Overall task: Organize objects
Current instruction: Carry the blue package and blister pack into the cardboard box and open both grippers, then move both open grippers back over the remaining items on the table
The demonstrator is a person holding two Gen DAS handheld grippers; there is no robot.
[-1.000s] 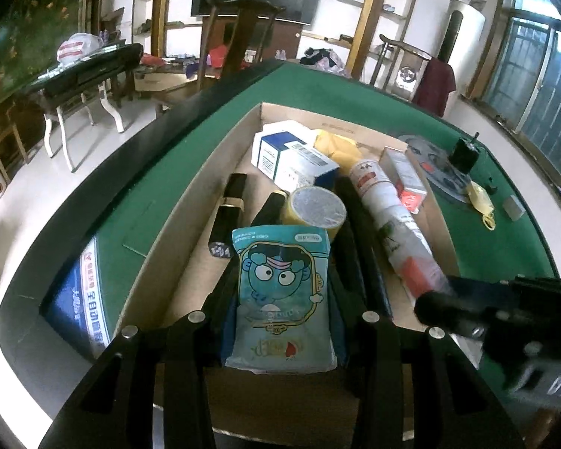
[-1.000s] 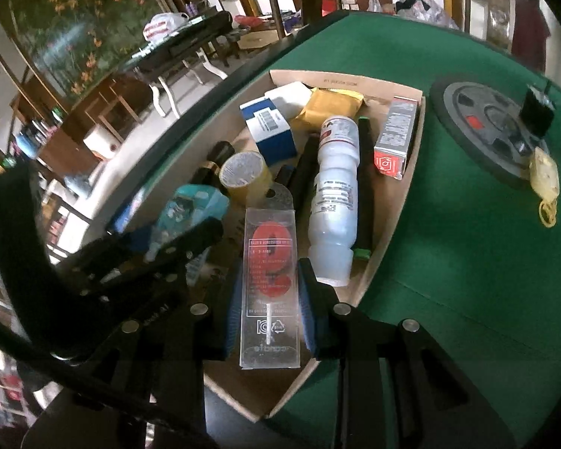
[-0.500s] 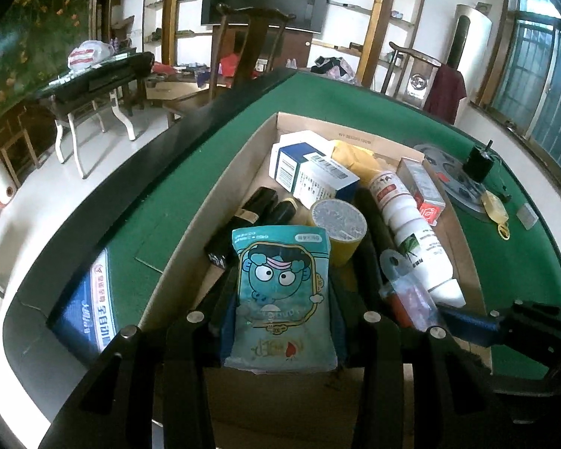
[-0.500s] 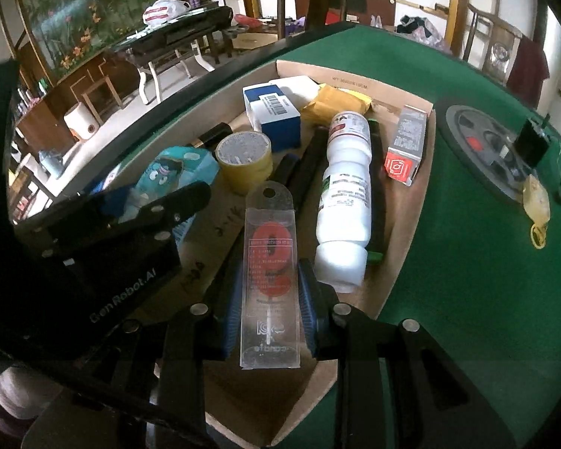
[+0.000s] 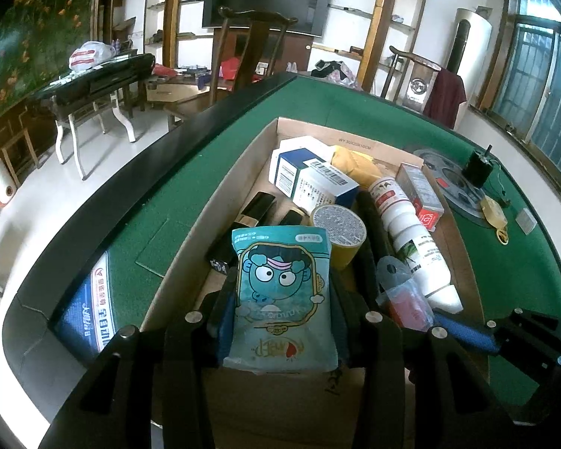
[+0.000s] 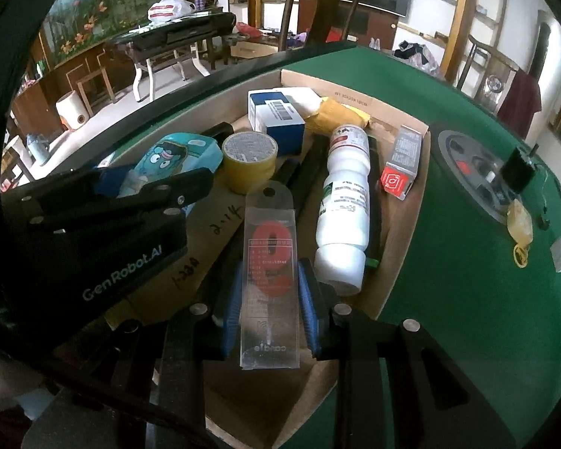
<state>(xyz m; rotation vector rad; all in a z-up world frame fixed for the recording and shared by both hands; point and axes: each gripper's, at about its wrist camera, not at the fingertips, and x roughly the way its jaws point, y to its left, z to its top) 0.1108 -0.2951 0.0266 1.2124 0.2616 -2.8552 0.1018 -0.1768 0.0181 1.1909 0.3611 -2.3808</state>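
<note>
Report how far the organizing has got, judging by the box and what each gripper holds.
Mostly done: the cardboard box already holds the white bottle, tape roll, blue-white carton and red-ended carton. In hand: the left gripper grips a cartoon snack pouch; the right gripper grips a clear candle pack, both above the box. Left: setting both down.

Seen from the left wrist, the right gripper (image 5: 463, 333) has drawn back toward the lower right corner; its candle packet (image 5: 404, 295) now shows beside the white bottle (image 5: 415, 239).
</note>
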